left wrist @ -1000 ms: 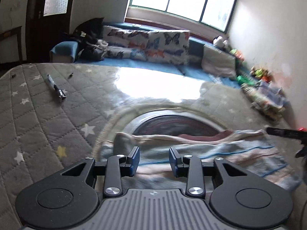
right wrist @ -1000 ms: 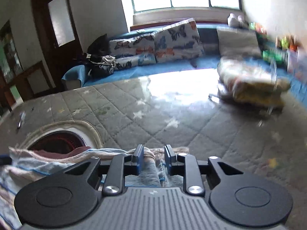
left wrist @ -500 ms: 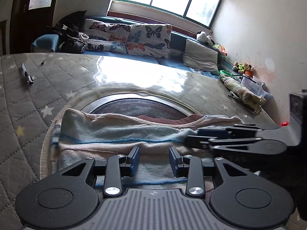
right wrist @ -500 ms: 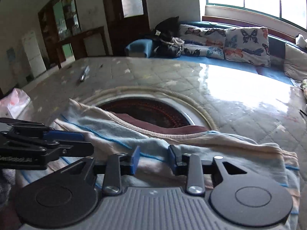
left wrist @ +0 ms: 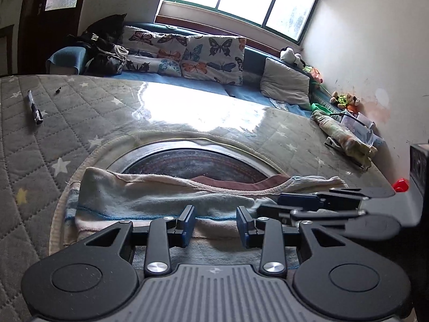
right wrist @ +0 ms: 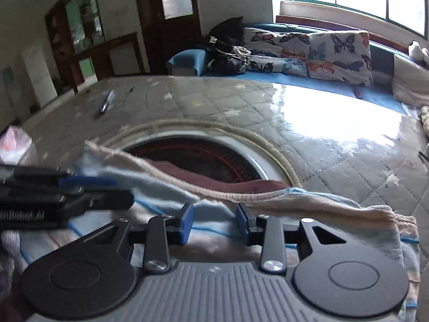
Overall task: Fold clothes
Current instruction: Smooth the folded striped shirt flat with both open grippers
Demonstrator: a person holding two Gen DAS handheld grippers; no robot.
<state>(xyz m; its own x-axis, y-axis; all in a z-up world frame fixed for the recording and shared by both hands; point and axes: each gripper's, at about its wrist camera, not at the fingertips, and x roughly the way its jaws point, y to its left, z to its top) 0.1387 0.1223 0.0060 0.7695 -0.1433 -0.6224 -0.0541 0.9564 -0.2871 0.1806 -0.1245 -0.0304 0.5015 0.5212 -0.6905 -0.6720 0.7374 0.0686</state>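
Observation:
A pale blue and pink striped garment (left wrist: 150, 196) lies flat on the grey quilted star mat (left wrist: 40, 139), over a dark round rug (left wrist: 193, 161). It also shows in the right wrist view (right wrist: 308, 209). My left gripper (left wrist: 215, 224) is open, low over the garment's near part. My right gripper (right wrist: 214, 222) is open, low over the garment's right part. The right gripper's fingers (left wrist: 308, 198) reach in from the right in the left wrist view. The left gripper's fingers (right wrist: 80, 185) reach in from the left in the right wrist view.
A pen (left wrist: 35, 107) lies on the mat at far left. A rolled cloth (left wrist: 343, 136) and toys lie along the right wall. A blue bench with butterfly cushions (left wrist: 211, 56) runs under the window. A dark door and cabinet (right wrist: 112, 48) stand at the left.
Both grippers have swung towards each other over the garment and settled close together. Both stay open. The garment lies flatter than one second ago.

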